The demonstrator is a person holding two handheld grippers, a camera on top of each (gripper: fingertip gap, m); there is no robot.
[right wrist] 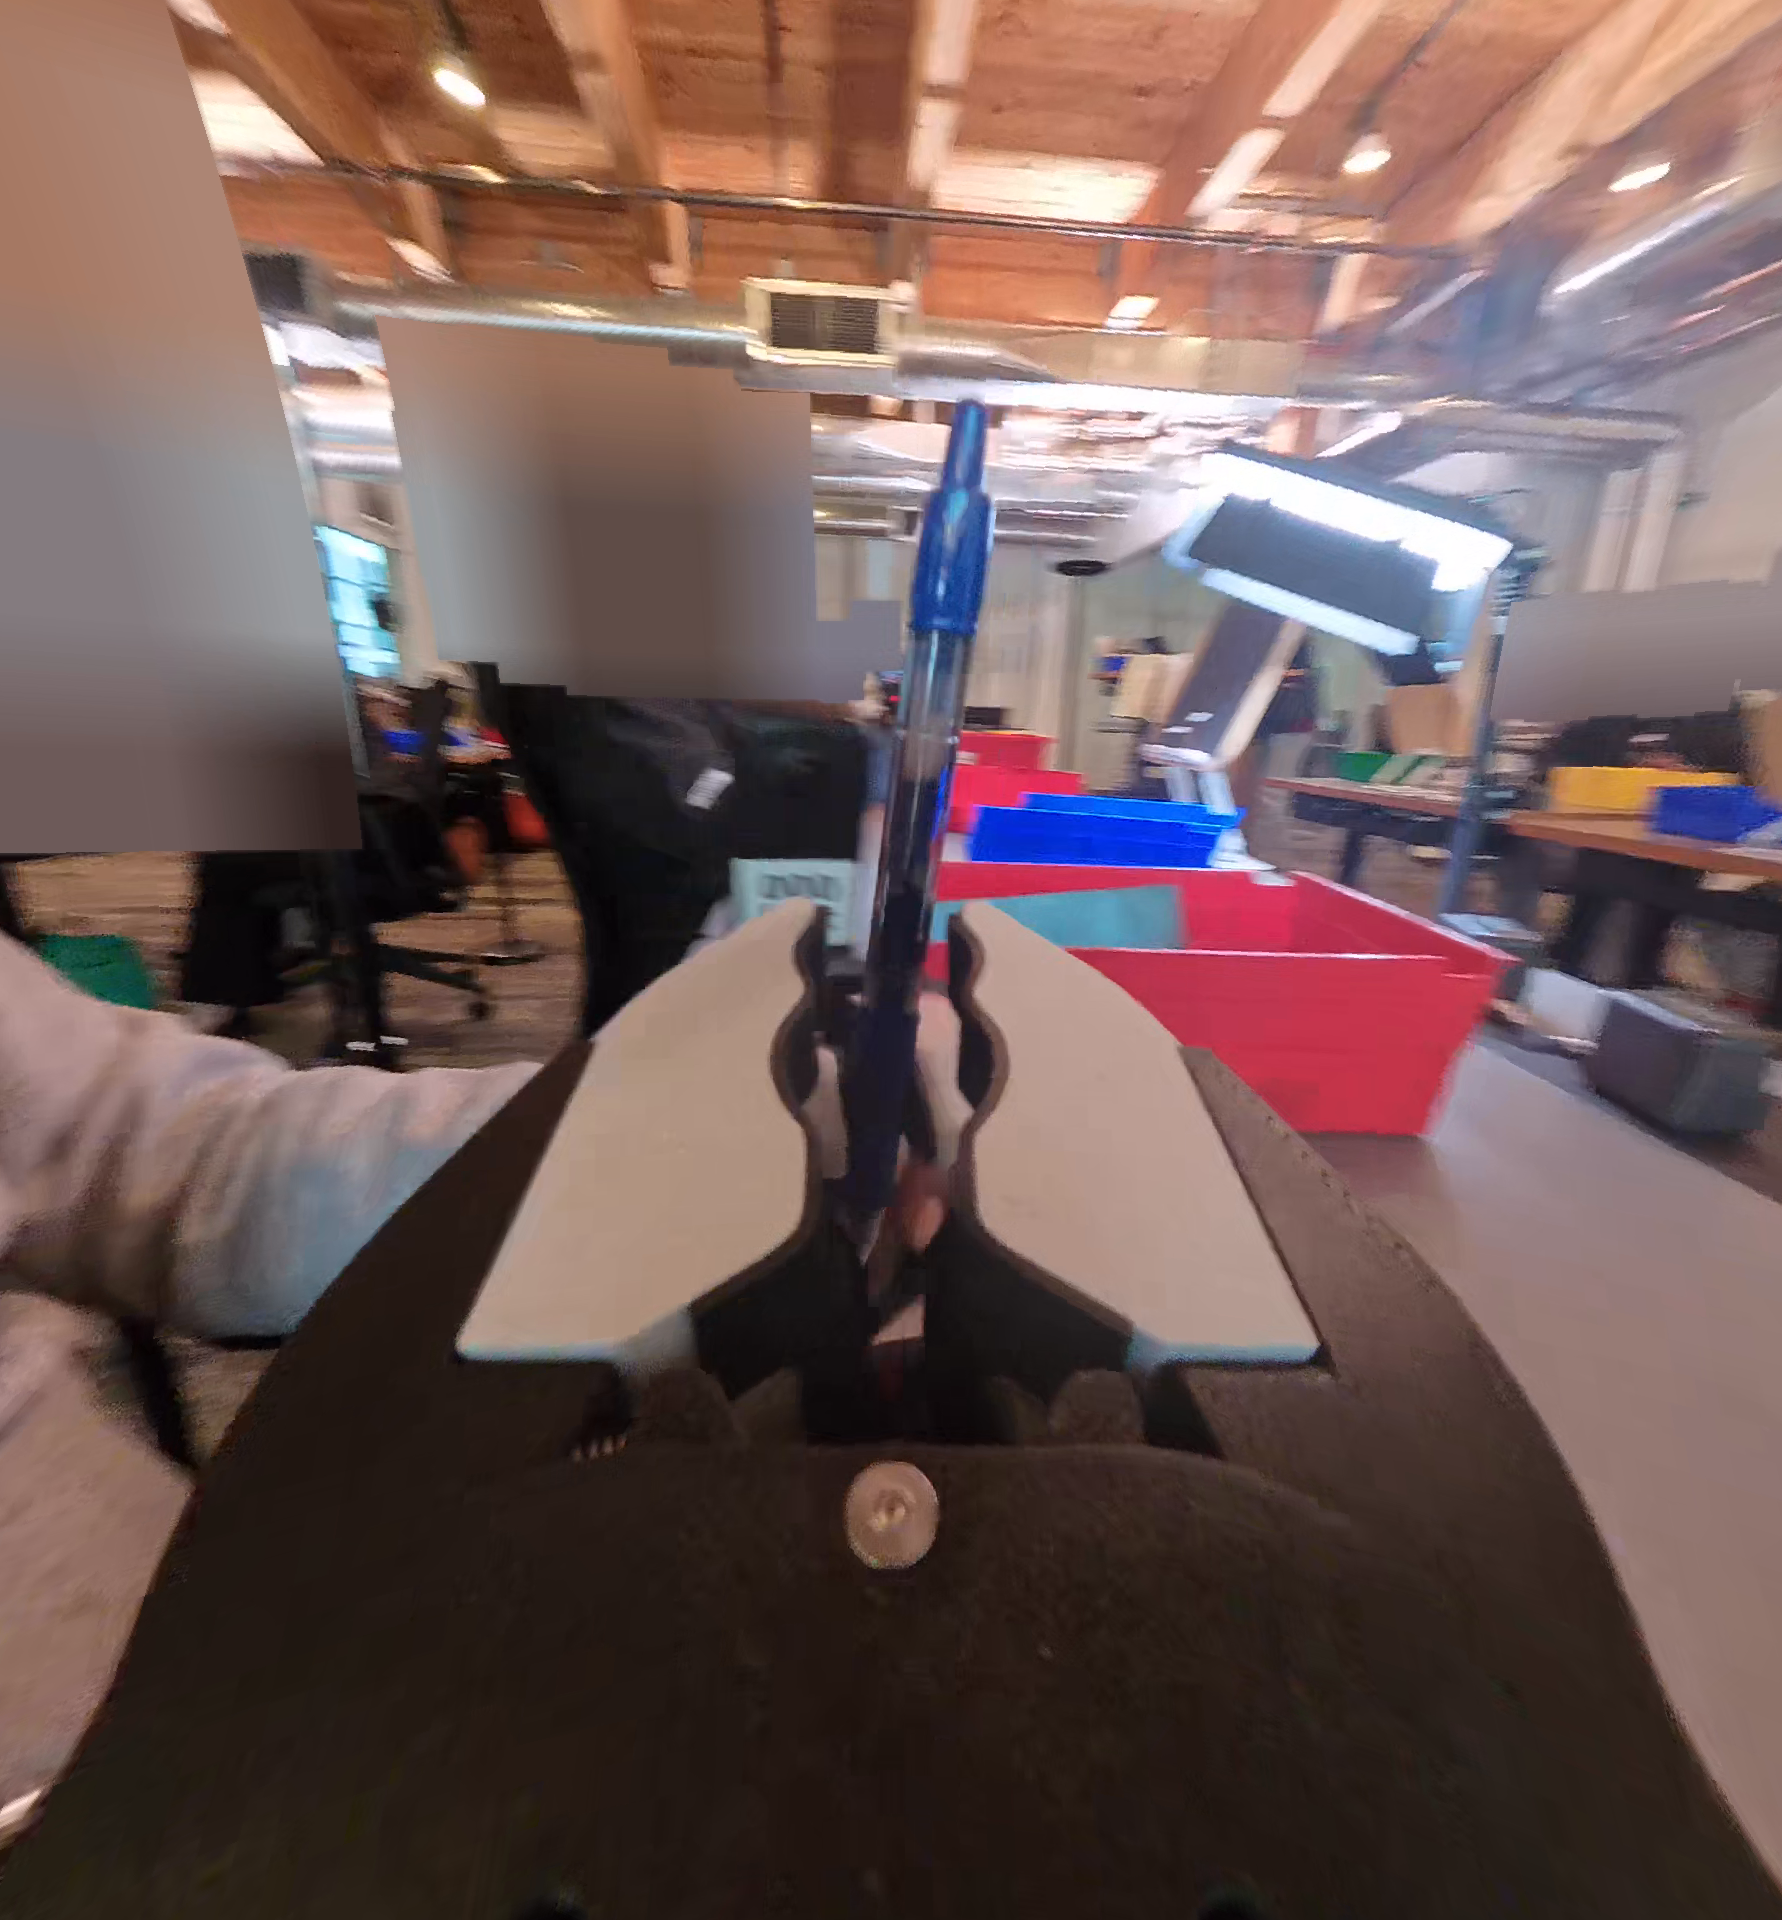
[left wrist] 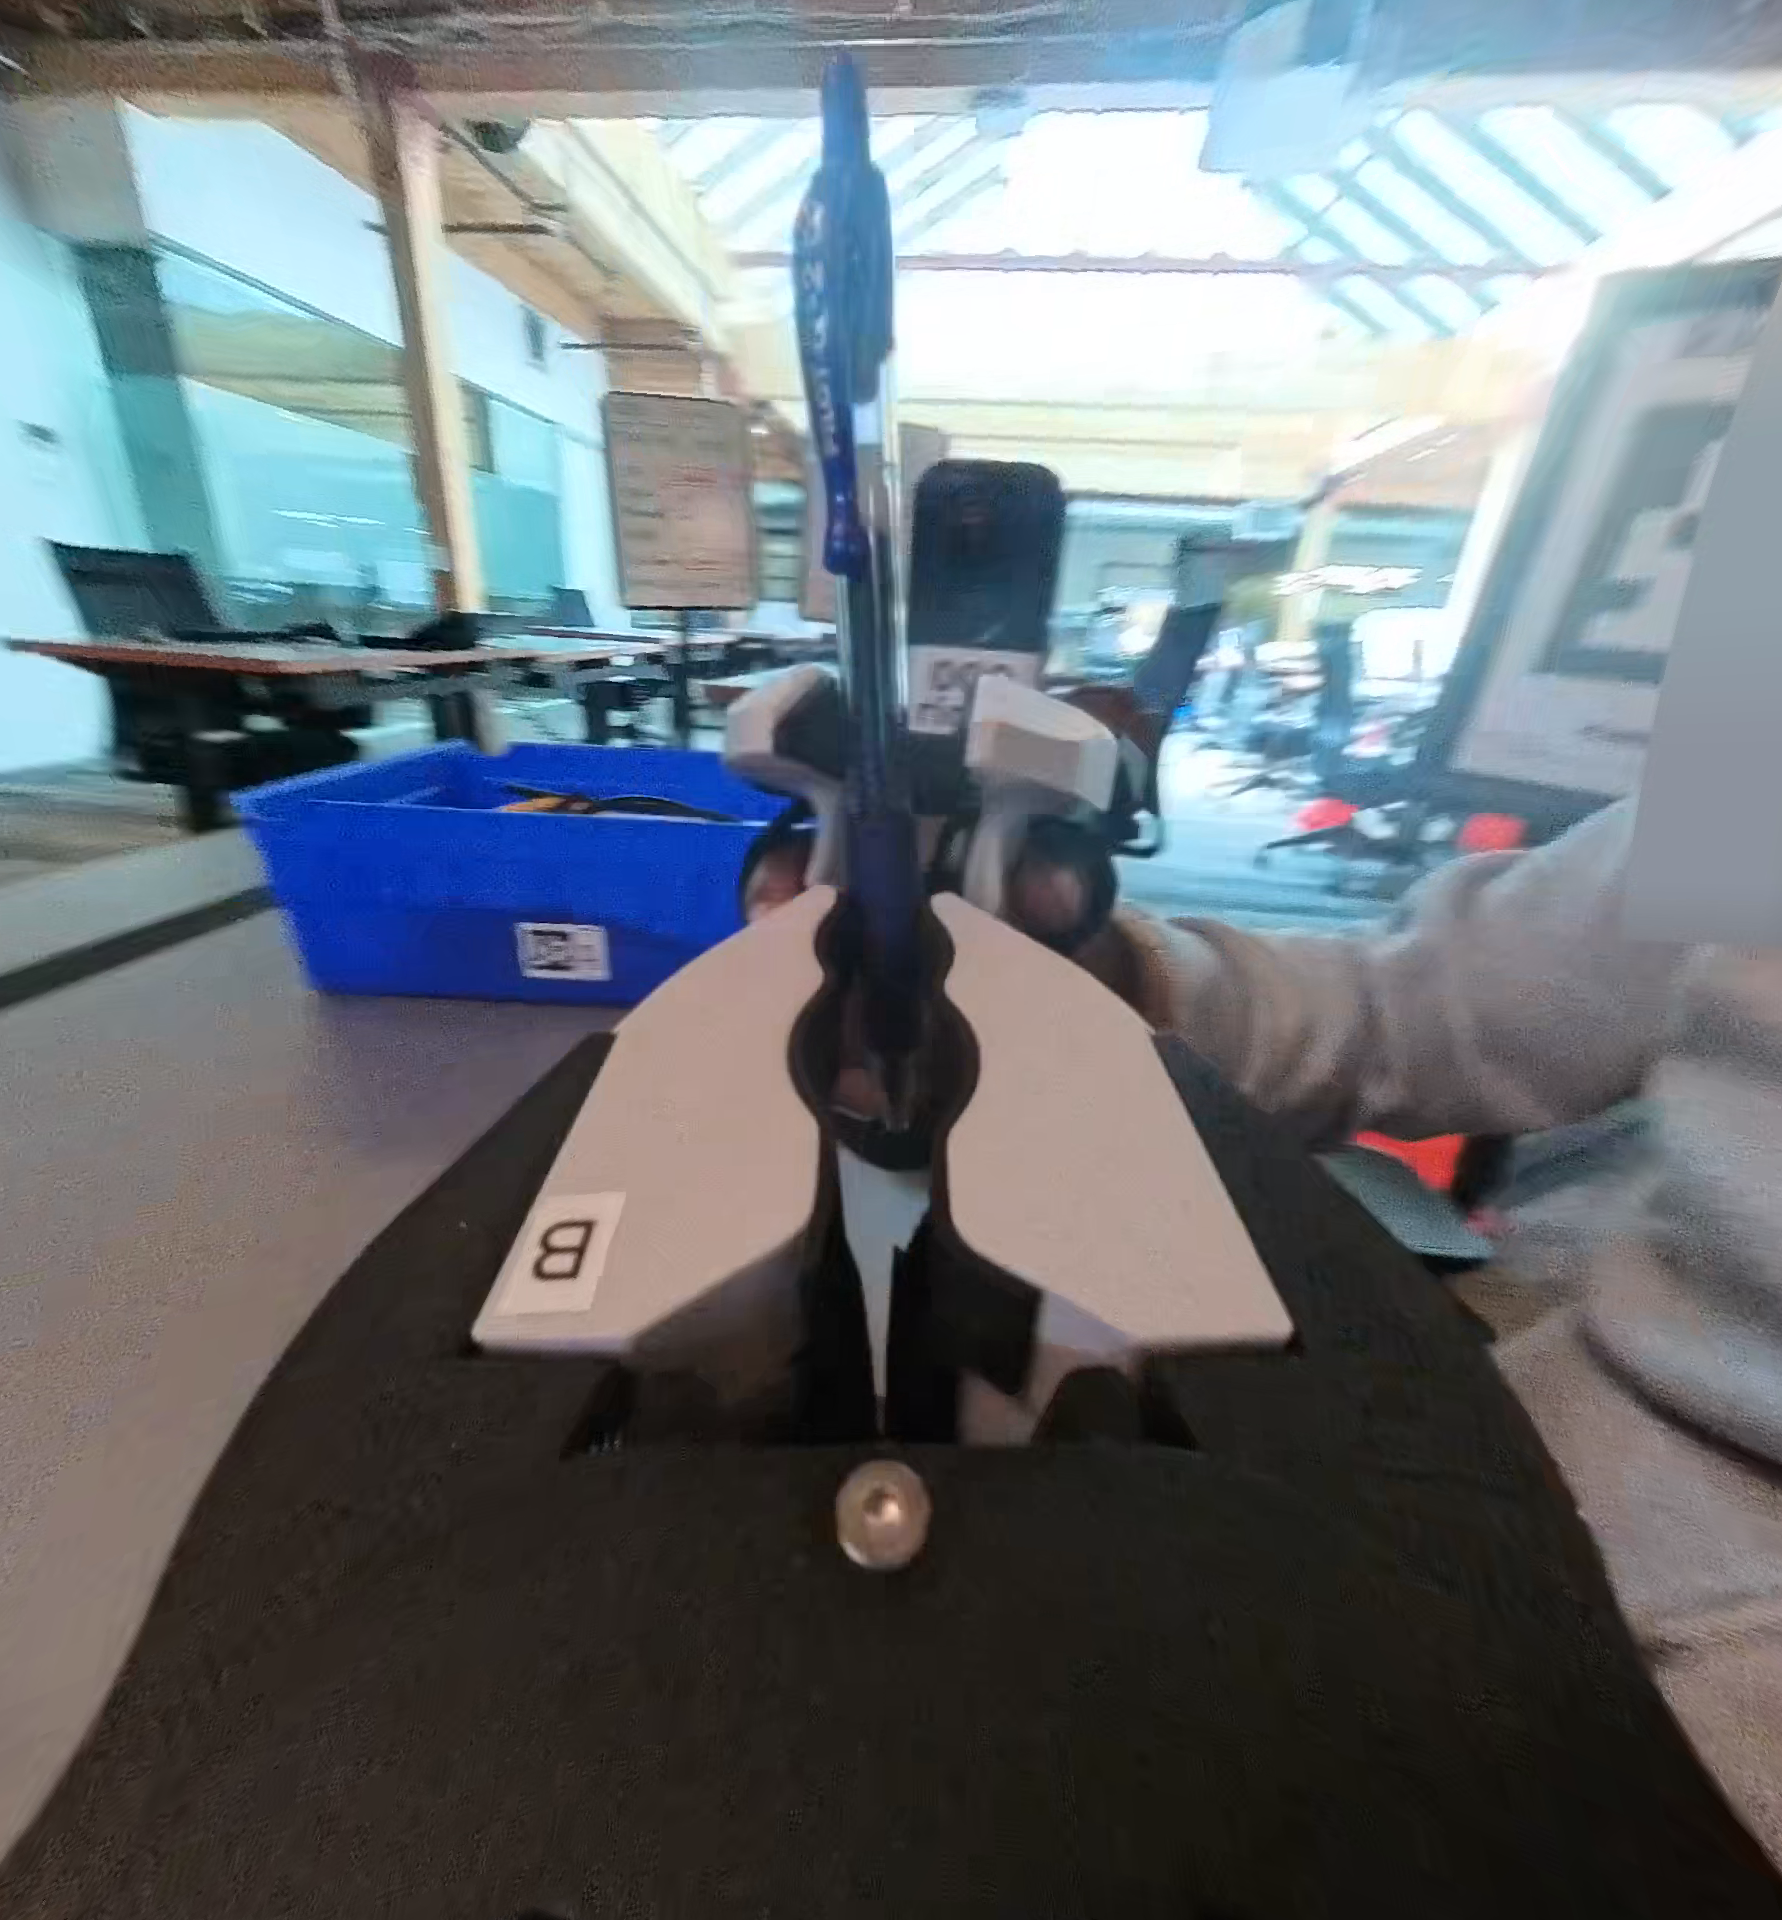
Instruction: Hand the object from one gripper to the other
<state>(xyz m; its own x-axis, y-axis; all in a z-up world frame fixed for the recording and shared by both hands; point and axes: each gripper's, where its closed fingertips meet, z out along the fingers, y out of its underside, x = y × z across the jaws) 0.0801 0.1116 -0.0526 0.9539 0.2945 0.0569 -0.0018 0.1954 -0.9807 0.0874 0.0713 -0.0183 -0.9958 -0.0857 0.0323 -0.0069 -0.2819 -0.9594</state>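
A blue pen (left wrist: 845,416) with a clear barrel stands upright. My left gripper (left wrist: 882,920) is shut on its dark blue grip near the tip. My right gripper shows just beyond in the left wrist view (left wrist: 908,748), facing me, with its grey fingers spread wide on either side of the pen. In the right wrist view the pen (right wrist: 934,665) stands between the fingers of the right gripper (right wrist: 887,925). There is a visible gap beside it, so the jaws are open around it. Both views are blurred.
A blue bin (left wrist: 430,894) sits on the grey table (left wrist: 191,1091) behind and left of the pen. A red bin (right wrist: 1282,997) and a small dark box (right wrist: 1676,1070) stand on the right. A grey sleeve (left wrist: 1438,997) reaches in from the right. There is about 5 cm between the tips of the two grippers.
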